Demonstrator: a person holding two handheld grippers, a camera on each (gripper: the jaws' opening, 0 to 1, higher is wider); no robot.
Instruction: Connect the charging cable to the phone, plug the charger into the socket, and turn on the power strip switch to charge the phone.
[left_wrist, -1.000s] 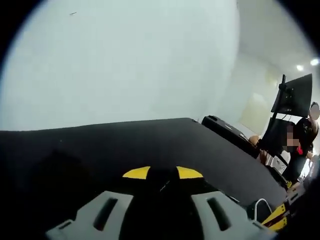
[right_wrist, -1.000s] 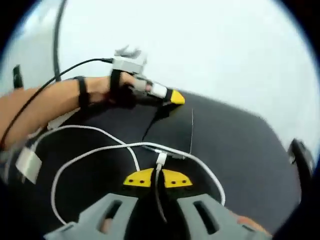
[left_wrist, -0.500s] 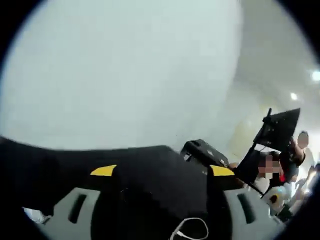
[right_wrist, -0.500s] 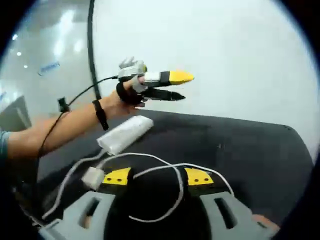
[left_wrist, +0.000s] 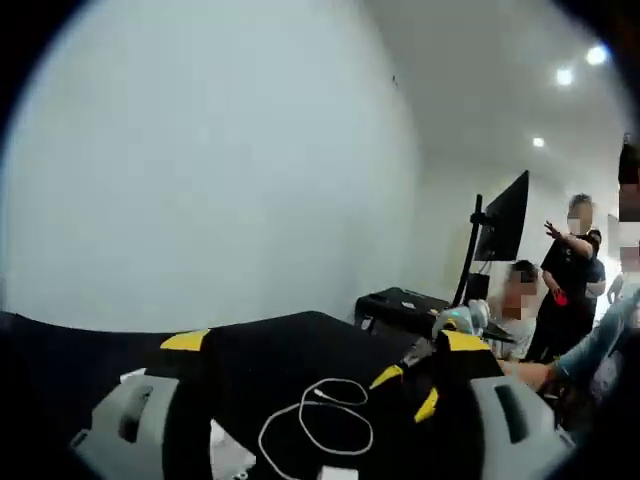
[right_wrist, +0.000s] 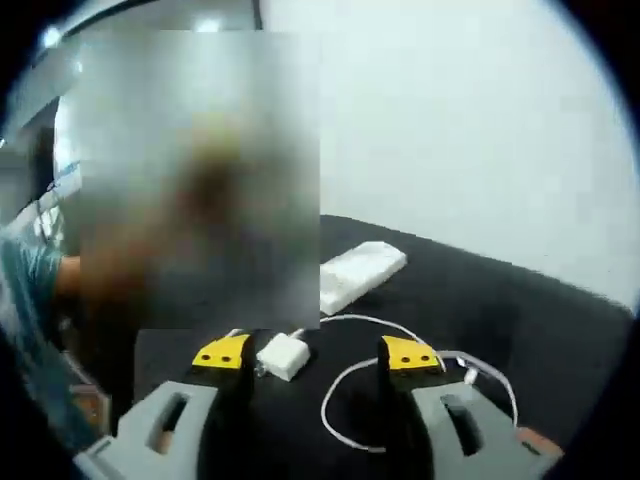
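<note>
I had both sets of jaws standing wide and empty above the black bench, my left gripper and my right gripper alike. The white charging cable lay coiled on the bench with its charger between the right jaws' yellow tips and the white power strip just beyond the charger; I could not make out the phone. Past the bench's far edge stood a monitor and people, and bare bench lay open right of the cable.
</note>
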